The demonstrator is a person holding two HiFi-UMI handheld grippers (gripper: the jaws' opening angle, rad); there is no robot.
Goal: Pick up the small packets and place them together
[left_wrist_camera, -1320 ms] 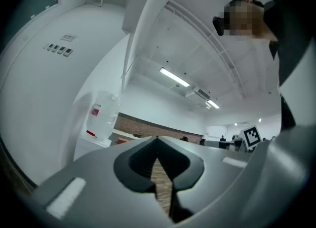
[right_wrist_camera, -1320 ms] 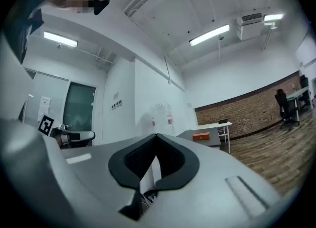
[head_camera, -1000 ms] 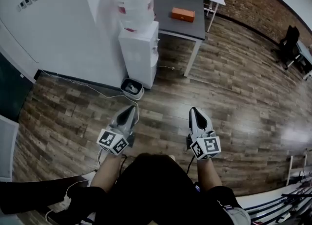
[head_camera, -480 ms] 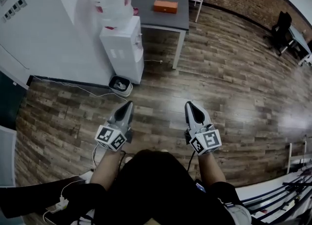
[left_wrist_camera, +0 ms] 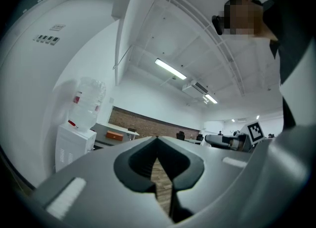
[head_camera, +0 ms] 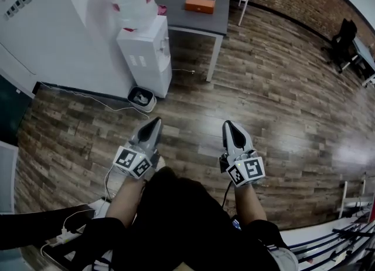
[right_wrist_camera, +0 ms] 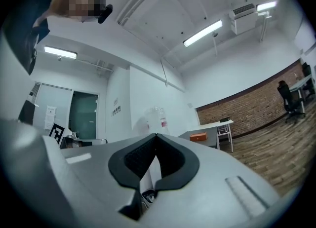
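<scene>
No small packets show in any view. In the head view my left gripper (head_camera: 156,121) and right gripper (head_camera: 228,125) are held side by side above the wooden floor, both pointing forward. Each is shut with nothing between its jaws. The left gripper view looks along the closed left gripper (left_wrist_camera: 158,139) toward a water dispenser (left_wrist_camera: 74,143) and a table with an orange box (left_wrist_camera: 114,135). Past the closed right gripper (right_wrist_camera: 155,136), the right gripper view shows the same orange box (right_wrist_camera: 198,136) on the grey table.
A white water dispenser (head_camera: 145,53) stands by the wall at upper left, with a small bin (head_camera: 142,97) at its foot. Behind it is a grey table (head_camera: 202,22) carrying the orange box (head_camera: 200,4). A cable (head_camera: 82,92) trails along the wall. A black chair (head_camera: 345,34) stands far right.
The dispenser and grey table have shifted left in the head view as the person moved across the floor. Both grippers stay shut and keep their place in front of the body.
</scene>
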